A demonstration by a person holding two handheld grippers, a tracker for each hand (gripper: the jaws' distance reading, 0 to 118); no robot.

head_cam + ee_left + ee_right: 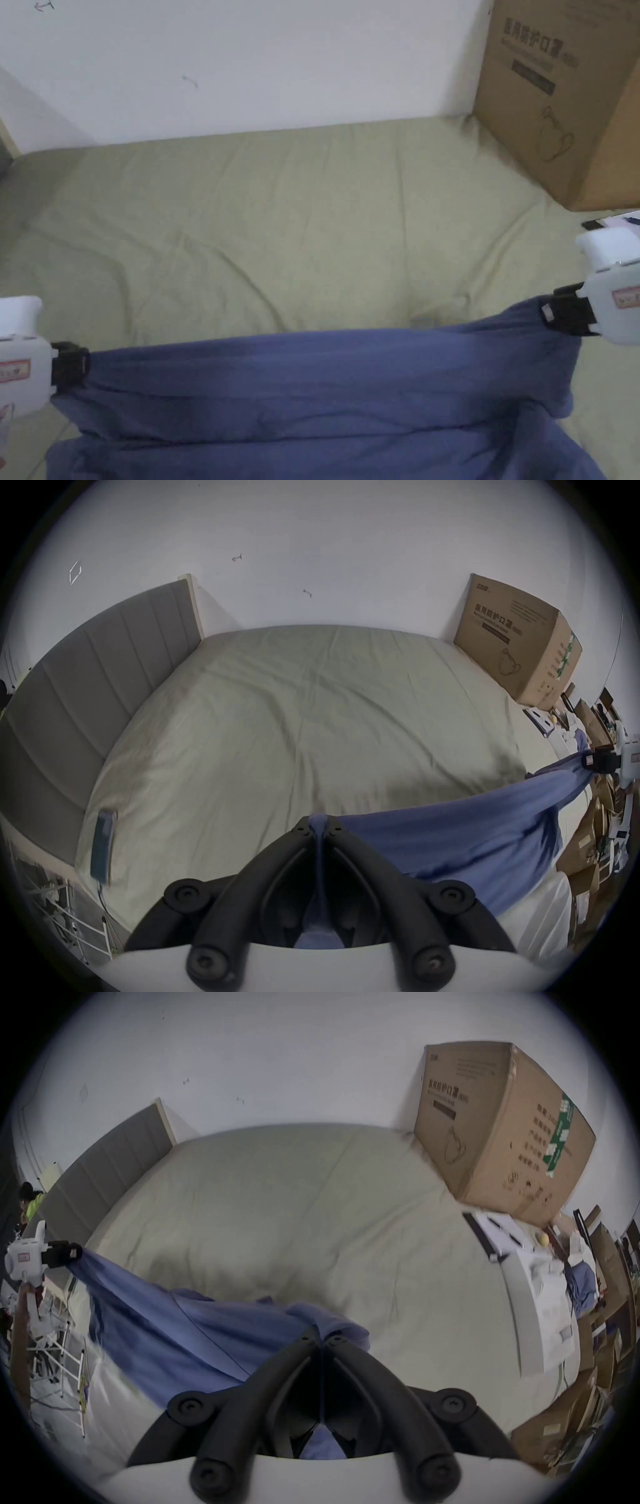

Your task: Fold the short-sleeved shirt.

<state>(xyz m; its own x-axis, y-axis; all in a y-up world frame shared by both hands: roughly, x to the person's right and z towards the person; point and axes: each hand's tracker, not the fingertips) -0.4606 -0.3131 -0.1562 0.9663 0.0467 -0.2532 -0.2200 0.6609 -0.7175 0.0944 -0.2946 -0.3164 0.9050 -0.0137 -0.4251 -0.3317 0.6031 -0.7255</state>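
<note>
A blue short-sleeved shirt [325,387] hangs stretched between my two grippers at the near edge of the bed, its top edge taut and the rest drooping toward me. My left gripper [84,365] is shut on the shirt's left end; in the left gripper view its jaws [320,821] pinch blue cloth [450,833]. My right gripper [550,310] is shut on the right end, held a little higher; in the right gripper view the jaws [322,1333] clamp the cloth [166,1324]. Each gripper also shows far off in the other's view, the right gripper [594,759] and the left gripper [71,1253].
The bed is covered by a pale green sheet [300,219]. A large cardboard box [562,94] stands on its far right corner against the white wall. A grey padded headboard [90,694] runs along the left side, with a phone [102,845] near the bed's left edge. Clutter and boxes [588,1338] lie to the right.
</note>
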